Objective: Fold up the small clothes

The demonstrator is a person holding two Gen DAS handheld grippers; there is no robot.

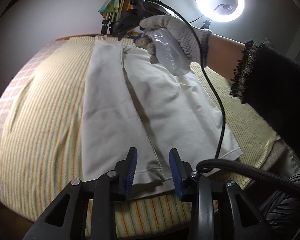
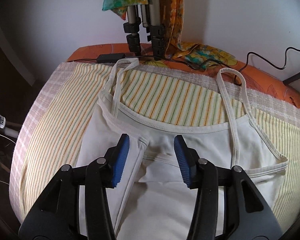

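Observation:
A white strappy top (image 1: 150, 104) lies flat on a striped cloth, its left side folded over toward the middle. My left gripper (image 1: 153, 172) is open over the hem end, with the folded edge between its blue pads. My right gripper (image 2: 151, 160) is open over the neckline end of the top (image 2: 190, 138), above the folded-in armhole seam. Two thin straps (image 2: 232, 104) lie spread toward the far edge. In the left wrist view, the right gripper (image 1: 120, 34) is held by a gloved hand at the far end of the top.
The striped cloth (image 1: 46, 110) covers the table over an orange sheet (image 2: 270, 84). Tripod legs (image 2: 142, 32) with a colourful scarf stand at the far edge, with a black adapter and cables (image 2: 110, 57). A ring light (image 1: 219, 0) shines at upper right. A black cable (image 1: 222, 108) hangs over the top.

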